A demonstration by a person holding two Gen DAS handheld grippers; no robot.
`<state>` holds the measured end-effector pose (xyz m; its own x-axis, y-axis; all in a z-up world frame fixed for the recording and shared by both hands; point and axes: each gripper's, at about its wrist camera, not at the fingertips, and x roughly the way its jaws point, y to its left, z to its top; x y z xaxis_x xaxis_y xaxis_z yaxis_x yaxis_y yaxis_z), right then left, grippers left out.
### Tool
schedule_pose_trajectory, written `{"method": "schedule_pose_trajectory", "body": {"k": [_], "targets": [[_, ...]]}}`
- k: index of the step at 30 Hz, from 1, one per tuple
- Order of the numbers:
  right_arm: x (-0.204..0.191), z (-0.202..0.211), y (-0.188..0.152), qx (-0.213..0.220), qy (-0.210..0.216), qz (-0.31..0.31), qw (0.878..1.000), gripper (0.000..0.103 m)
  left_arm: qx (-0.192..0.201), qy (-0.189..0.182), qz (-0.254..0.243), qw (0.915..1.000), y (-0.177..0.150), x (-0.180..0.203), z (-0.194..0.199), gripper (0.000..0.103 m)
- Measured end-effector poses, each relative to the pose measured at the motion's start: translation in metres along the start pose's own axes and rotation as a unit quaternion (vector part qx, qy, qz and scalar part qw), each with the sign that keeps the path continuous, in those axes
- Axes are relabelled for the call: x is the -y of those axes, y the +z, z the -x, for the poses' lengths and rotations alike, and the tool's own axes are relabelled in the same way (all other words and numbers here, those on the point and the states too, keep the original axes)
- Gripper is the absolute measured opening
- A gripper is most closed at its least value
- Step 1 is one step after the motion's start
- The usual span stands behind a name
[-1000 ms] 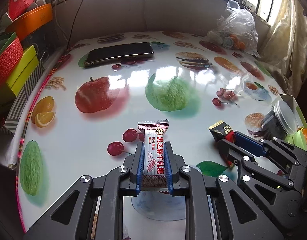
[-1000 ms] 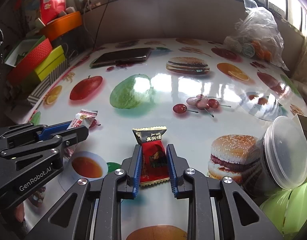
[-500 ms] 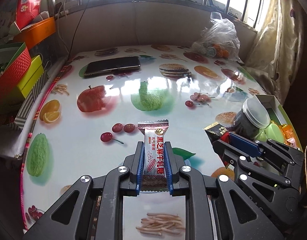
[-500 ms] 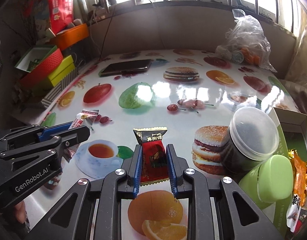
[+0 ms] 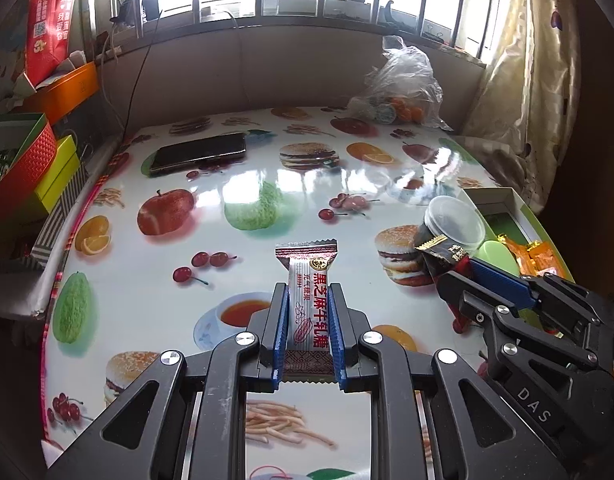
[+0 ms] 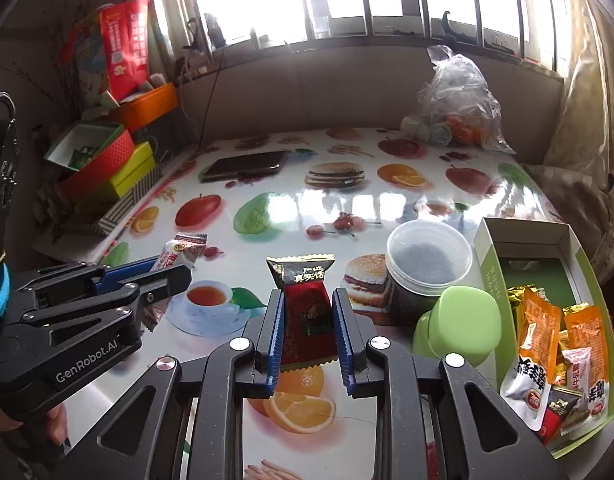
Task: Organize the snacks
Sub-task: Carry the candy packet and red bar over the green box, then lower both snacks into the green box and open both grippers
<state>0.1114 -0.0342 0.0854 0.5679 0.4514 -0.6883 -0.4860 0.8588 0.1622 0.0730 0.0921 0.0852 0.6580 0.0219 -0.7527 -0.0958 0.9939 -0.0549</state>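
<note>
The left gripper point(image 5: 307, 316) is clamped on a white foil-wrapped sesame candy bar point(image 5: 307, 300), the right gripper point(image 6: 307, 320) on a red-and-black foil candy point(image 6: 305, 304), both above the table's near edge. Both look light, crinkly and slippery: mid-body grips suit them.

My left gripper point(image 5: 307, 324) clamped on its white candy point(image 5: 307, 304), my right gripper point(image 6: 308, 330) clamped on its red candy point(image 6: 305, 308), both held level, side by side
</note>
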Motion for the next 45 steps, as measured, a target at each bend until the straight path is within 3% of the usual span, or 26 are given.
{"method": "schedule_pose_trajectory", "body": {"k": [17,36,45], "targets": [[0.047,0.053,-0.011,0.027,-0.039,-0.036,0.998,0.022,0.013,-0.05,-0.045,0.9977,0.013,0.067,0.009,0.02],[0.136,0.091,-0.032,0.031,-0.115,-0.101,0.988,0.022,-0.024,-0.134,-0.078,0.9876,0.033,0.156,-0.022,0.02],[0.178,0.096,-0.041,0.024,-0.146,-0.13,0.98,0.022,-0.046,-0.153,-0.092,0.9829,0.041,0.188,-0.046,0.02]]}}
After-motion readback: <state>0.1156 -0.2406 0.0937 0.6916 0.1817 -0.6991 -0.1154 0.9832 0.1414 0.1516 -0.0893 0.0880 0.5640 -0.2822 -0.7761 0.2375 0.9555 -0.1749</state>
